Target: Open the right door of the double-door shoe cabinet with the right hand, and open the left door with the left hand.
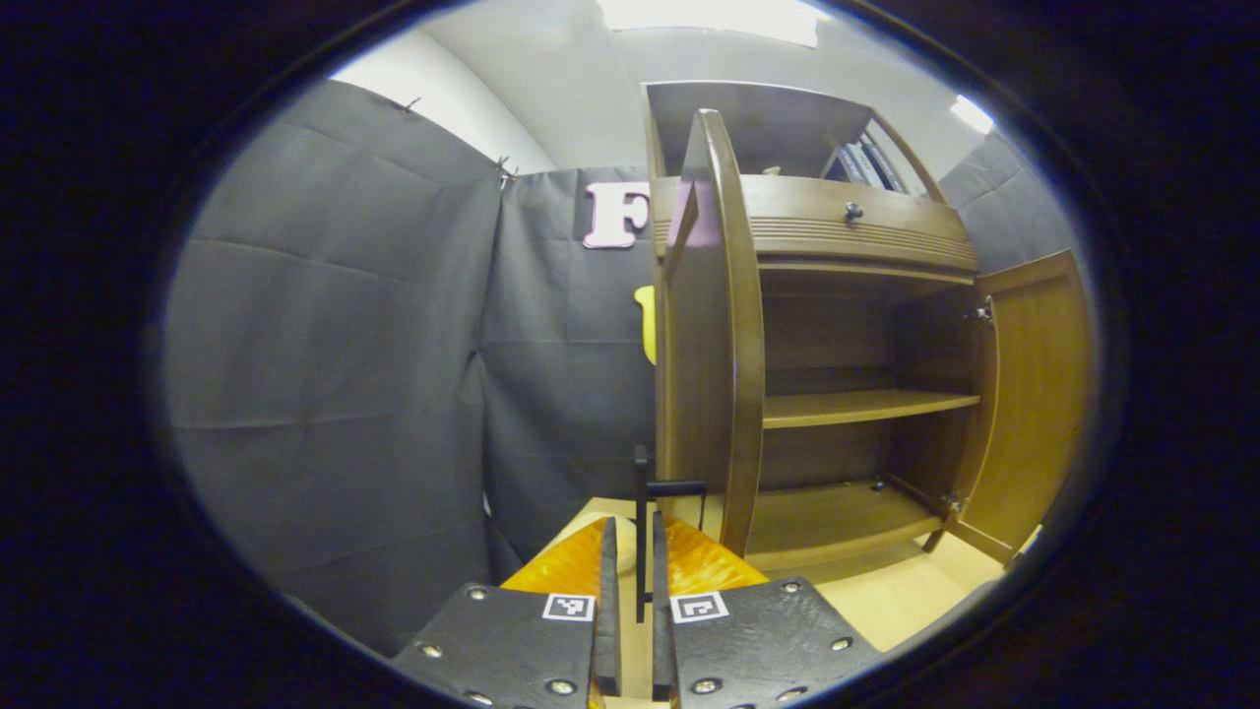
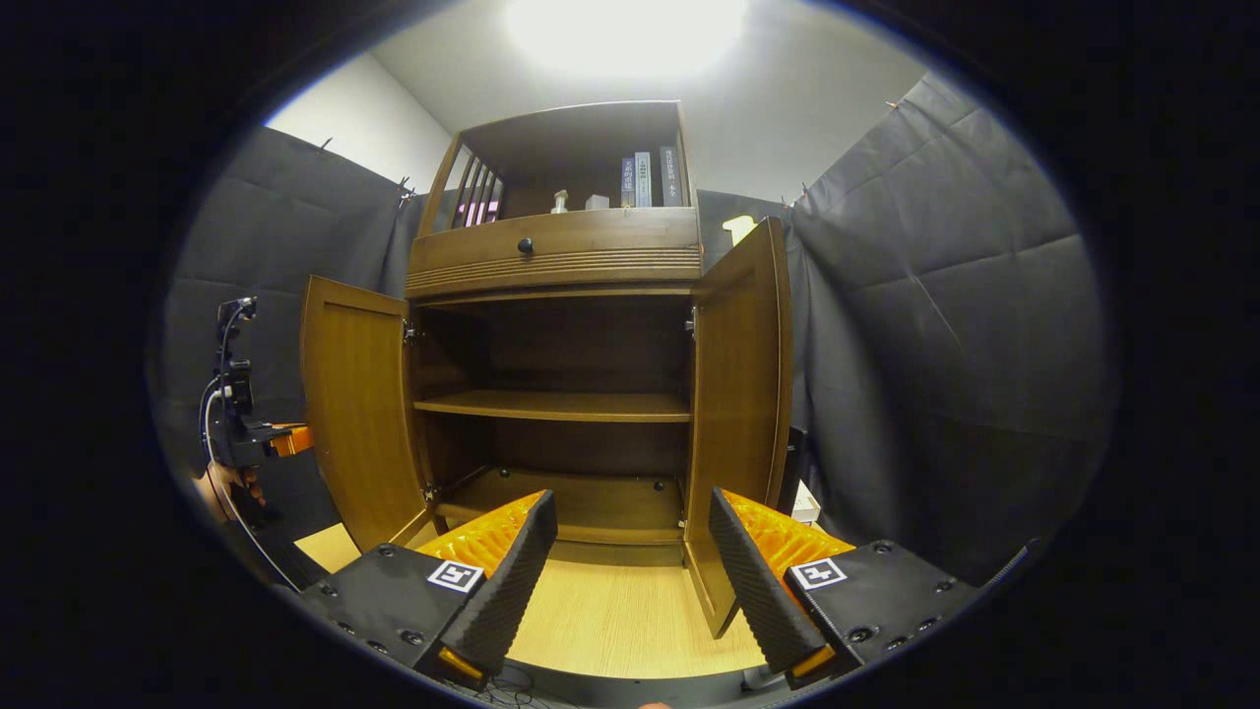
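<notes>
A: Left tool [image 1: 630,601] nearly closed on the thin black handle [image 1: 642,522] of the left door [image 1: 724,335]?
B: Yes. Right tool [image 2: 630,571] gapes empty; right door [image 2: 738,394] and left door both swung out from the shoe cabinet [image 2: 561,266].

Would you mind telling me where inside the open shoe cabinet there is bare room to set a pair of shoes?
Both levels of the brown wooden shoe cabinet look bare: the middle shelf and the bottom board, each bordered by the open left door and right door. The top cubby is crowded with upright books.
</notes>
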Action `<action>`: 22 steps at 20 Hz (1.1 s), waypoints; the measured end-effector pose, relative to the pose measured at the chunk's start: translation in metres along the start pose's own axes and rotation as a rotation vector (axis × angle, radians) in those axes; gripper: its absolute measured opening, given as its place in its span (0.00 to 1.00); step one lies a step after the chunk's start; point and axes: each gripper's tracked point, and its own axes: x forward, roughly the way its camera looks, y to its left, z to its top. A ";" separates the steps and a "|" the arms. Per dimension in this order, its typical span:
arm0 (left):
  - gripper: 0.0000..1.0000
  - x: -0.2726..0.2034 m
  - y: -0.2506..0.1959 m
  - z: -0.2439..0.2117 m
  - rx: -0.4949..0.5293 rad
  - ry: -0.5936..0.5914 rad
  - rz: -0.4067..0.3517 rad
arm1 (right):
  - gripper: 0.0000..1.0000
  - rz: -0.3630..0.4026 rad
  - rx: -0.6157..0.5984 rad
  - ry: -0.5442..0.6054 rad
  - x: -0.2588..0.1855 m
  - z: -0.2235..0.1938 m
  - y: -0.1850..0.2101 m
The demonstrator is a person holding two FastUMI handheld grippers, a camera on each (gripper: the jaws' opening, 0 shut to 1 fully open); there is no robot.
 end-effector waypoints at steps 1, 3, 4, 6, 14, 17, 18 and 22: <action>0.13 -0.002 0.008 0.003 -0.001 -0.004 0.014 | 0.92 -0.002 -0.004 -0.002 -0.002 0.001 0.000; 0.14 -0.010 0.020 0.005 -0.001 -0.010 0.037 | 0.97 -0.005 -0.014 -0.008 -0.007 0.003 0.000; 0.15 -0.013 0.027 0.006 -0.001 -0.012 0.051 | 0.92 -0.006 -0.016 -0.009 -0.009 0.004 0.000; 0.15 -0.021 0.043 0.008 -0.003 -0.019 0.078 | 0.92 -0.005 -0.020 -0.012 -0.012 0.006 0.001; 0.16 -0.088 0.048 0.037 -0.021 -0.057 0.018 | 0.95 -0.011 -0.016 -0.025 -0.033 0.016 0.004; 0.13 -0.115 0.037 0.052 0.001 -0.070 -0.017 | 0.92 -0.015 -0.022 -0.031 -0.041 0.020 0.005; 0.12 -0.120 0.030 0.055 0.004 -0.074 -0.029 | 0.92 -0.016 -0.022 -0.034 -0.043 0.021 0.006; 0.11 -0.139 0.009 0.059 0.004 -0.078 -0.070 | 0.92 -0.028 -0.022 -0.048 -0.053 0.025 0.004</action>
